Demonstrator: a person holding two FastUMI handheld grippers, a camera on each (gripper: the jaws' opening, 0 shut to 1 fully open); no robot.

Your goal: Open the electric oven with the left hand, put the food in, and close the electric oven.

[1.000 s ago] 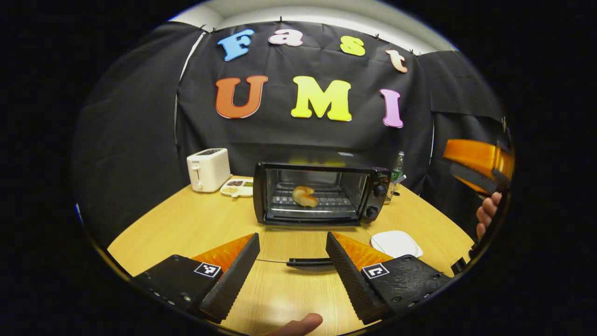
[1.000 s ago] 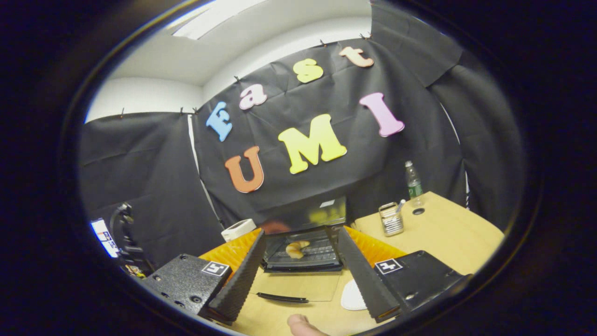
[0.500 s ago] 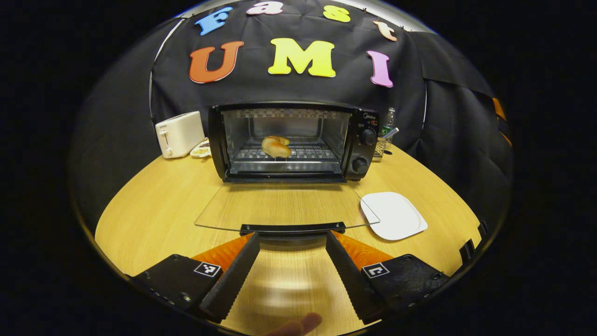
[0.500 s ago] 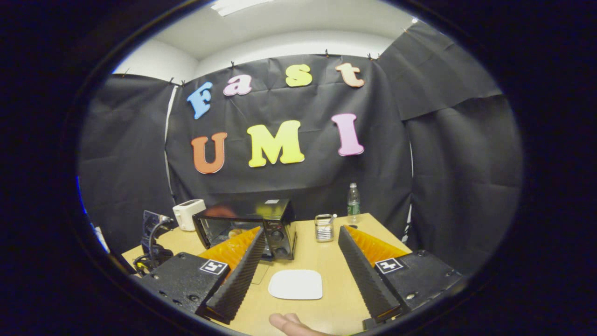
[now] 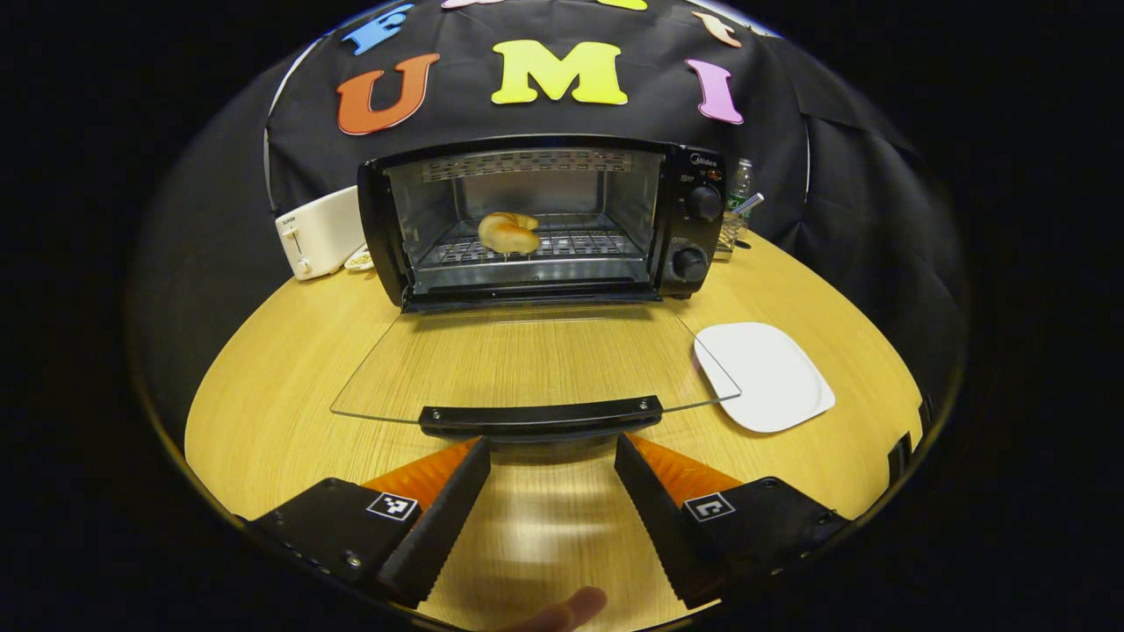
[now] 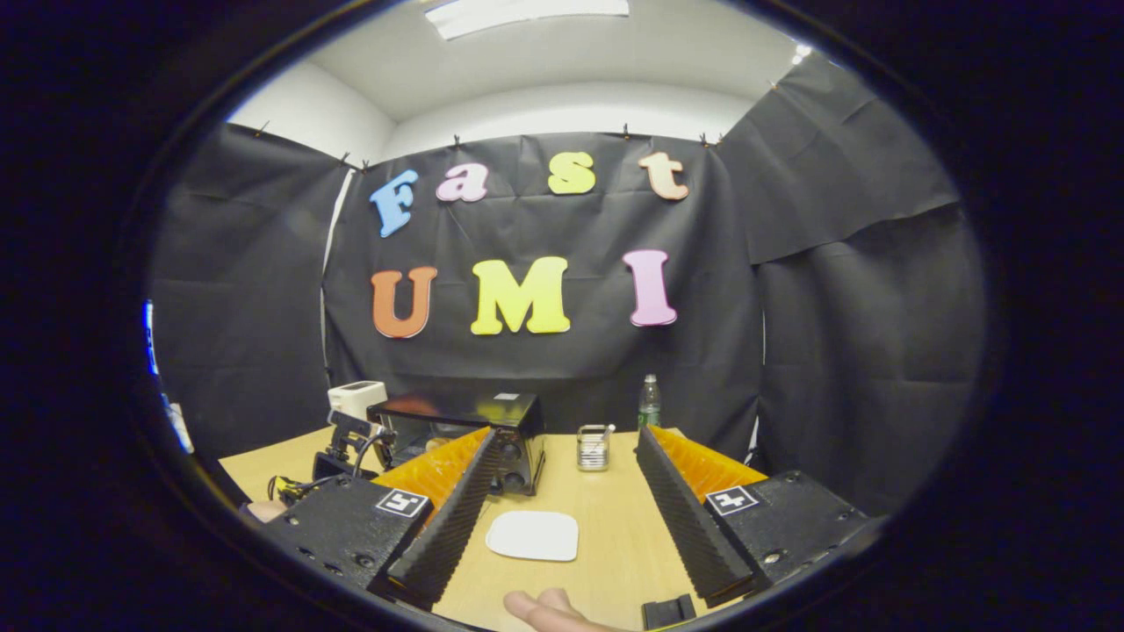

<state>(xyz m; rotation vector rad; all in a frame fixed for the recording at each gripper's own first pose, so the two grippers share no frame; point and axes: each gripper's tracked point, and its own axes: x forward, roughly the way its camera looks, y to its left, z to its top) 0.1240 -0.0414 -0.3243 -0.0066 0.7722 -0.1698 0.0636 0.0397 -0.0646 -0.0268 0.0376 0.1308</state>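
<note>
One black electric oven (image 5: pixel 536 219) at twelve o'clock in the left gripper view, its clear glass door (image 5: pixel 527 364) dropped flat over the round light-wood table (image 5: pixel 272 369), black door handle (image 5: pixel 540 418) nearest the camera. Inside, on the wire rack (image 5: pixel 562 247), one golden crescent-shaped bread roll (image 5: pixel 507 233). Two black knobs (image 5: pixel 702 202) stacked on the oven's right panel. One white square plate (image 5: pixel 768 376) at three o'clock of the door, bare. One white toaster (image 5: pixel 318 233) at ten o'clock of the oven, and beside it the edge of a small white dish (image 5: pixel 357 259) (contents too small to tell).

Left gripper (image 5: pixel 551 456) just short of the door handle, fingers spread wide, gripping nothing.

In the right gripper view, right gripper (image 6: pixel 562 487) held well back from the table, fingers likewise spread and gripping nothing. One fingertip of a hand (image 6: pixel 540 607) at six o'clock. Between the fingers, the plate (image 6: pixel 533 535); beyond, the oven (image 6: pixel 465 421) at eleven o'clock, one clear holder (image 6: pixel 594 448) with a utensil in it, and one green-labelled plastic bottle (image 6: pixel 649 404) behind.
</note>
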